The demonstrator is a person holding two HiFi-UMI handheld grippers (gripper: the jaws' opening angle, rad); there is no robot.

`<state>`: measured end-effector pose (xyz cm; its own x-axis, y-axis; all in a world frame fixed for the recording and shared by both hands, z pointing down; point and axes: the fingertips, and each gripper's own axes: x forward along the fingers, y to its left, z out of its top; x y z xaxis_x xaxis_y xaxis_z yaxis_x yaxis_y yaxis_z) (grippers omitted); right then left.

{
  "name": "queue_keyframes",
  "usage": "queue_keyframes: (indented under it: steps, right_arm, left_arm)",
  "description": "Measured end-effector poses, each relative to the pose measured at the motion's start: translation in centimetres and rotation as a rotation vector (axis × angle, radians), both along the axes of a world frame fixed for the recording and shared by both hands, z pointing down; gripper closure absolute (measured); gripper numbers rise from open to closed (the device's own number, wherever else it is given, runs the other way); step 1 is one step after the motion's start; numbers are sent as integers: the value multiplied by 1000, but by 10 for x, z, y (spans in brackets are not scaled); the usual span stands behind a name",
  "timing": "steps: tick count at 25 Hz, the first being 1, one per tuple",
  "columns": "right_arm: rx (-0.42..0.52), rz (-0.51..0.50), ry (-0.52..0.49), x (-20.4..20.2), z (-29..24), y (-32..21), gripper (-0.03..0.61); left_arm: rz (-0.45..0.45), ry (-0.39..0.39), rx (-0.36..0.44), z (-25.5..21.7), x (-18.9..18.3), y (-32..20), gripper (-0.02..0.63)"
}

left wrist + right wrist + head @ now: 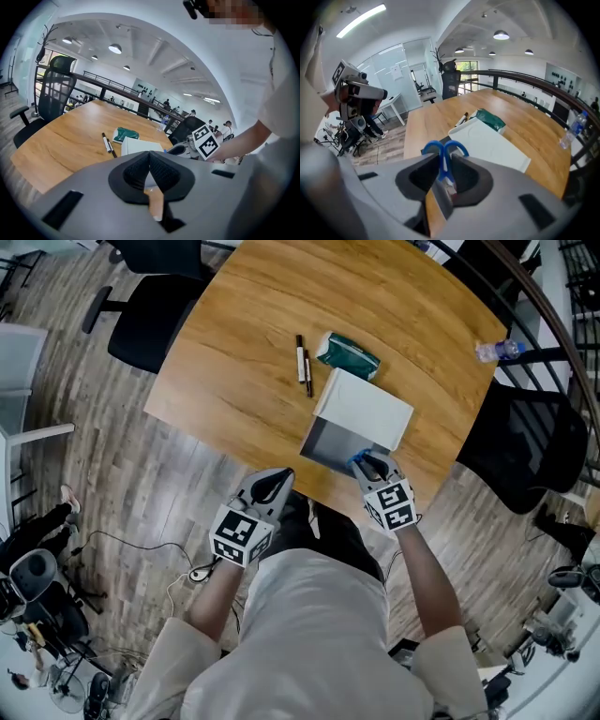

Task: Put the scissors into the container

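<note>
The scissors (444,154) have blue handles that stick out forward between the jaws of my right gripper (445,176), which is shut on them. In the head view this right gripper (368,465) hovers at the near side of the white container (364,409), over its grey open part, with the scissors (357,460) showing as a blue spot at its tip. My left gripper (272,486) hangs off the table's near edge, to the left of the container. Its jaws are shut with nothing between them (150,171).
Two markers (304,365) and a green packet (348,354) lie on the wooden table (234,362) just beyond the container. A water bottle (497,351) stands at the table's right edge. Black chairs stand at the far left (155,306) and at the right (525,451).
</note>
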<state>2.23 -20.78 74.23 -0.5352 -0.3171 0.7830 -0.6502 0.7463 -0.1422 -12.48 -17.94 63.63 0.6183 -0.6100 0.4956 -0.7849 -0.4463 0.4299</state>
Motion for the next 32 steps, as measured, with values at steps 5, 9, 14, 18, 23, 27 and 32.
queue_keyframes:
  steps: [5,9,14,18,23,27,32]
  right_arm:
    - [-41,-94,38,-14,36,3,492]
    - [-67,-156,57,-22,55,7,492]
    - [-96,-193,61,-31,77,3,492]
    - [-118,-200,61,-40,94,-4,492]
    - [-157,-190,82,-49,115,-8,491]
    - [-192,-174,103,-52,128,-13,491]
    - [-232,-166,148,-53,142,-11,489]
  left_arm:
    - [-58,5,-37,18,4,5,621]
    - [-114,4,-63,29,3,14,621]
    - [-168,-15,-80,42,-3,23,621]
    - [-214,-21,-95,52,-10,27,621]
    - [-254,-26,-110,59,-16,34,620]
    - [-285,-34,-117,64,-24,40,621]
    - [-307,-35,-126,66,-33,46,621]
